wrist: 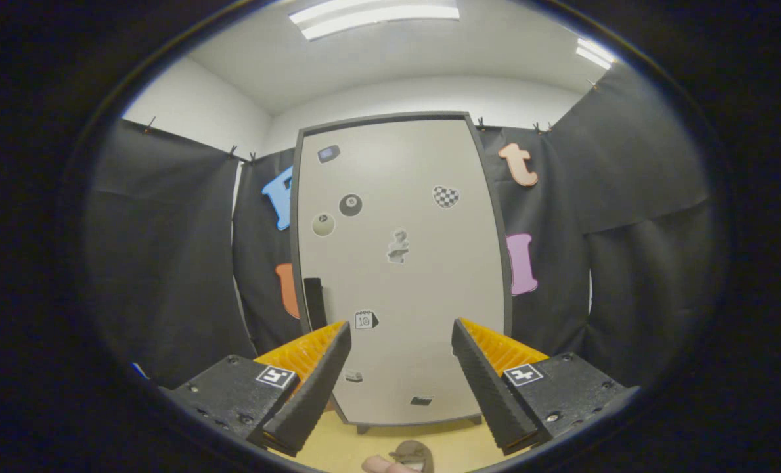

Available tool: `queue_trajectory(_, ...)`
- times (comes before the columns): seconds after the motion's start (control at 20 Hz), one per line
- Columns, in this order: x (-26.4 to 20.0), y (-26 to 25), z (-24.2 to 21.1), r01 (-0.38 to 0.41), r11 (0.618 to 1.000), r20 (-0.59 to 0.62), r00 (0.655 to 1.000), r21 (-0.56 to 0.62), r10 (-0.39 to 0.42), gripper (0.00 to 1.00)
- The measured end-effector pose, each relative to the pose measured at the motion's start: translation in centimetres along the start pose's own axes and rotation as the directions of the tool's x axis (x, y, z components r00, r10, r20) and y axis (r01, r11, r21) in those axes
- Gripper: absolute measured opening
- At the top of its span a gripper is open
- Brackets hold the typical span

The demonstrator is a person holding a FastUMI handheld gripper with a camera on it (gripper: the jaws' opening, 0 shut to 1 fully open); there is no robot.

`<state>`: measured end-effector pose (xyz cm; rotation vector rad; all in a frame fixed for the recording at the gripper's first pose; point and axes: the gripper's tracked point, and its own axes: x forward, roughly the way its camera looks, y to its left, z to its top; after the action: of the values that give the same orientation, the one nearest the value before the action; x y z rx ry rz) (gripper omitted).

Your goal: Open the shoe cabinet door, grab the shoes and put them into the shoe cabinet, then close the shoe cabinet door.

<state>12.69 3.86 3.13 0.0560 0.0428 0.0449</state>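
Gripper [401,328] spread, holding nothing, facing shut cabinet door [400,263]. Door likely light and rigid; dark handle [314,302] at its left edge is the grab point. Shoe [413,455] on floor below, probably soft.

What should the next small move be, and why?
Probably ease the open gripper forward and left toward the dark handle on the cabinet door. The door looks shut, the fingers hold nothing, and the shoe sits on the floor below them.
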Motion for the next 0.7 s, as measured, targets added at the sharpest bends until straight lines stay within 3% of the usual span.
queue_trajectory(0.3,7.6,4.8,-1.3,-0.067,0.997,-0.052,0.996,0.032,0.069,0.97)
queue_trajectory(0.55,11.4,10.3,-2.5,-0.181,0.983,-0.067,0.981,0.023,0.182,0.97)
queue_trajectory(0.7,12.9,12.3,-3.0,-0.193,0.981,-0.073,0.979,-0.01,0.192,0.95)
